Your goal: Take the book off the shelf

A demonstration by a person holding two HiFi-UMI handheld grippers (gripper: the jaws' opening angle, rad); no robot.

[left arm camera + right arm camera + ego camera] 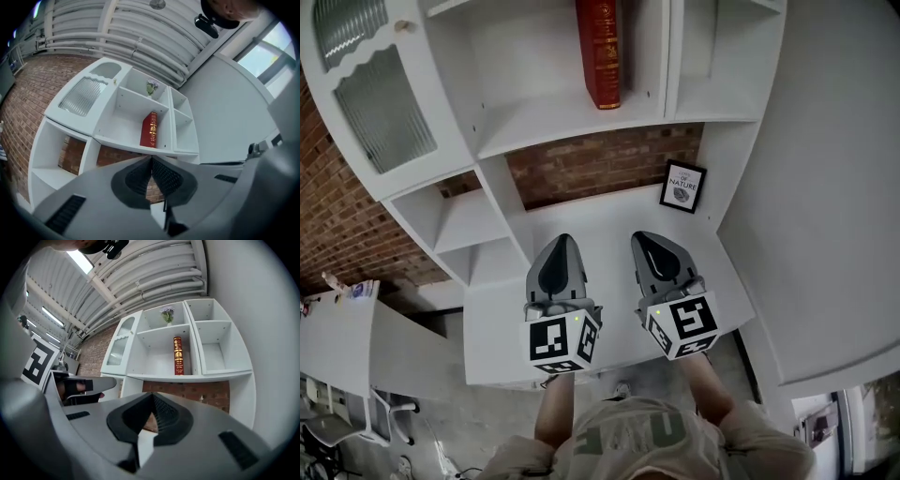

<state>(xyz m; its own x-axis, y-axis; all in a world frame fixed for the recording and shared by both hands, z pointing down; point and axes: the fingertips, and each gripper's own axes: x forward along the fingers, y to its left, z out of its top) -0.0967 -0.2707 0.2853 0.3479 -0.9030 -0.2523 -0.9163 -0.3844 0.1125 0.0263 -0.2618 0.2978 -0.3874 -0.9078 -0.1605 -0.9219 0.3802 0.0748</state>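
I am looking steeply down at a white shelf unit (pixel 581 122) on a brick wall (pixel 600 164). The red book (pixel 600 52) stands upright at the right end of the middle shelf board (pixel 544 122), against the upright divider (pixel 652 56). In the head view the picture's upper edge cuts off its top. The gold lettering on the spine is too small to read in any view.

My left gripper (pixel 563 238) and right gripper (pixel 639 234) hang side by side above the front of the unit's lower ledge (pixel 600 211), well apart from the book. Both have their jaws pressed together with nothing between them. The grippers themselves cover my hands.

A small framed picture (pixel 682 187) stands at the ledge's back right corner against the brick, and its finer print is hard to make out. A ribbed glass door (pixel 380 103) closes the unit's left side and blurs whatever is behind it. The left gripper view shows a small vase of flowers (pixel 151 87) on the shelf above the book.
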